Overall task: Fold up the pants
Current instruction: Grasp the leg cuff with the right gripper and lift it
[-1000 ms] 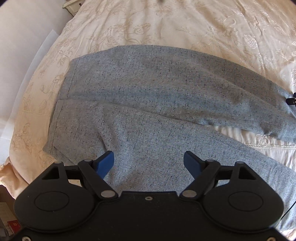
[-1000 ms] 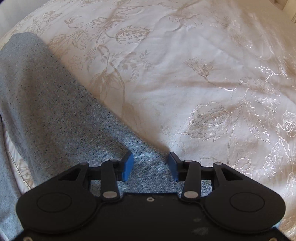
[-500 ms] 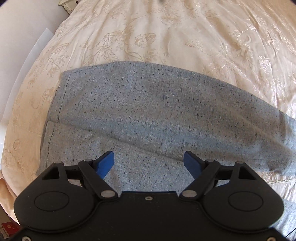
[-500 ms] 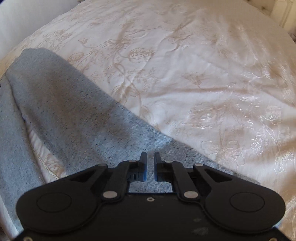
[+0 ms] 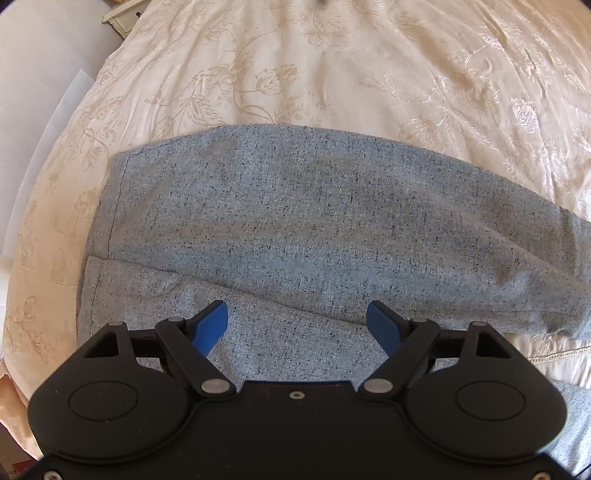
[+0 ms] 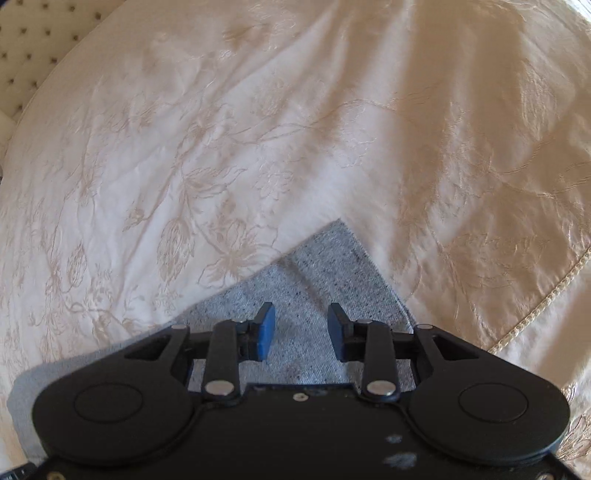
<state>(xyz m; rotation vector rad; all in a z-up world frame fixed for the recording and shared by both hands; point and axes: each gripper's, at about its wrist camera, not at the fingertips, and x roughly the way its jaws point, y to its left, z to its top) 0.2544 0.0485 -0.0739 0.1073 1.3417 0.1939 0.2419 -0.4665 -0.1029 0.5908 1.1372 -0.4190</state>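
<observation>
We hold the left gripper point(image 5: 297, 325) low over the pants point(image 5: 295, 229), its blue fingers point(image 5: 210, 325) spread wide with only bare grey cloth showing between them. The pants lie on the cream floral bedspread point(image 5: 369, 74), speckled grey, stretched from left to right across the left wrist view. One leg lies across the other, its near edge running diagonally just beyond our fingertips, and both hems sit at the left, close to the edge of the bed. At the far left corner a pale piece of furniture point(image 5: 122, 18) shows beside the bed.

Our right gripper point(image 6: 301, 330) is parted too, its jaws a moderate way apart, clamping nothing. A corner of the pants point(image 6: 325, 266) lies flat on the bedspread point(image 6: 258, 129) under and just beyond it, pointing away from us. A corded edge point(image 6: 535, 310) of the bedspread runs at the right.
</observation>
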